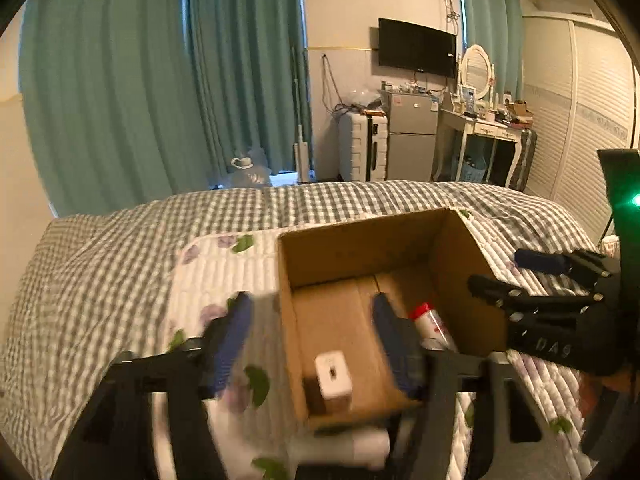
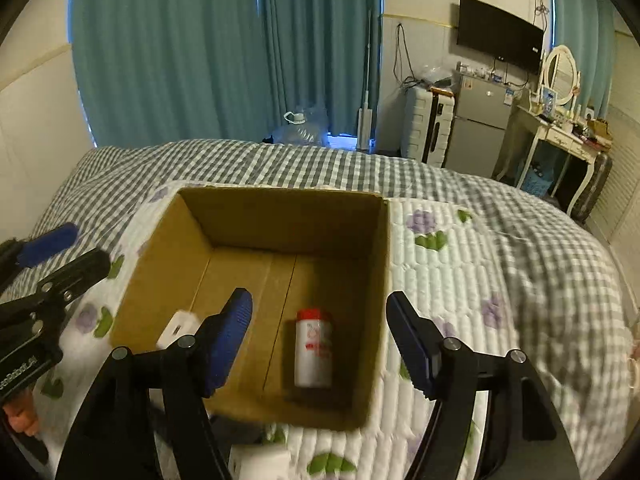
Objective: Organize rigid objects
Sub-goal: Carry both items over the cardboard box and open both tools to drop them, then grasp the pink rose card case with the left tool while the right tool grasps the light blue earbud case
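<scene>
An open cardboard box (image 1: 460,260) (image 2: 376,260) sits on a floral quilt on the bed. Inside lie a white bottle with a red cap (image 1: 430,322) (image 2: 314,348) and a white charger block (image 1: 333,376) (image 2: 180,326). My left gripper (image 1: 312,344) is open and empty, its fingers straddling the box's left wall near the front edge. My right gripper (image 2: 320,340) is open and empty, hovering over the box's front right part above the bottle. The right gripper also shows in the left wrist view (image 1: 500,276), and the left gripper in the right wrist view (image 2: 72,248).
A white object (image 2: 260,460) lies on the quilt just in front of the box, blurred. The checked bedcover (image 1: 100,260) surrounds the quilt. Beyond the bed are teal curtains, a suitcase (image 1: 362,148), a small fridge and a dressing table (image 1: 480,136).
</scene>
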Motion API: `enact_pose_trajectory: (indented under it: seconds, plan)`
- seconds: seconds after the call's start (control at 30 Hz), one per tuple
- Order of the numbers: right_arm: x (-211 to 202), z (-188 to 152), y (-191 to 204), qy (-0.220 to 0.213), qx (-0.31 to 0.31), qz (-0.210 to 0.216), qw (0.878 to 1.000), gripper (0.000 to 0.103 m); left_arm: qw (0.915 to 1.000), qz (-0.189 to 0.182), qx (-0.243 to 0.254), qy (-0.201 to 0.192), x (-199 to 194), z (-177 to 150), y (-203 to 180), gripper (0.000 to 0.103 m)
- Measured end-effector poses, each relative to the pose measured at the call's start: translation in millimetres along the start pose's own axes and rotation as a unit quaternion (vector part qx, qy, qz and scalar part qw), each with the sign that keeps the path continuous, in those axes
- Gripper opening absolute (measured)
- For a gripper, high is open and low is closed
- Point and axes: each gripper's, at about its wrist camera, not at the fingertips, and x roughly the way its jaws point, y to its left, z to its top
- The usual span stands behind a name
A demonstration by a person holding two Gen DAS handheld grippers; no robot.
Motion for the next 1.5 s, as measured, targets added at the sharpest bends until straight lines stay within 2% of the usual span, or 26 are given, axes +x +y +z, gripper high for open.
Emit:
enact_pose_trajectory:
  seconds: [0.17,0.3,0.37,0.5,0.63,0.83,0.93,1.1,1.23,1.33,1.5]
  plan:
    - [-56,-20,10,-0.01,-0.011,-0.013,1.0,0.079,0.9998,0.017,0.005,0.009,-47,-25,2,0.09]
    - [-99,-49,26,-0.018,-0.023,-0.021,0.999,0.087,0.9994,0.024,0.002,0.024,-77,-55,-2,0.092]
    - [-114,-64,32,-0.021,-0.025,-0.022,0.999,0.091,0.9991,0.028,-0.003,0.031,-86,-71,-2,0.095]
    - [-135,-95,43,-0.02,-0.013,-0.011,1.0,0.092,0.9978,0.025,-0.026,0.056,-89,-109,-6,0.095]
    - [-127,-124,52,-0.012,-0.016,-0.015,1.0,0.092,0.9943,0.029,-0.035,0.097,-75,-152,-15,0.095]
    - [-83,-165,50,0.038,-0.018,-0.028,0.999,0.092,0.986,0.016,-0.022,0.164,-45,-205,-31,0.095]
    - [-63,-177,41,0.066,0.003,-0.021,0.998,0.093,0.9826,0.015,-0.02,0.184,-34,-221,-34,0.095]
    - [-51,-182,32,0.079,0.032,-0.006,0.996,0.092,0.9774,-0.016,-0.024,0.209,-16,-230,-43,0.095]
    - [-44,-184,31,0.092,0.037,-0.007,0.995,0.092,0.9775,-0.015,-0.027,0.209,-2,-228,-45,0.096]
    - [-39,-186,28,0.1,0.044,-0.005,0.994,0.092,0.9815,-0.012,-0.015,0.191,8,-229,-47,0.096]
    - [-38,-187,26,0.102,0.051,-0.005,0.993,0.092,0.9826,-0.025,-0.012,0.183,1,-229,-46,0.094]
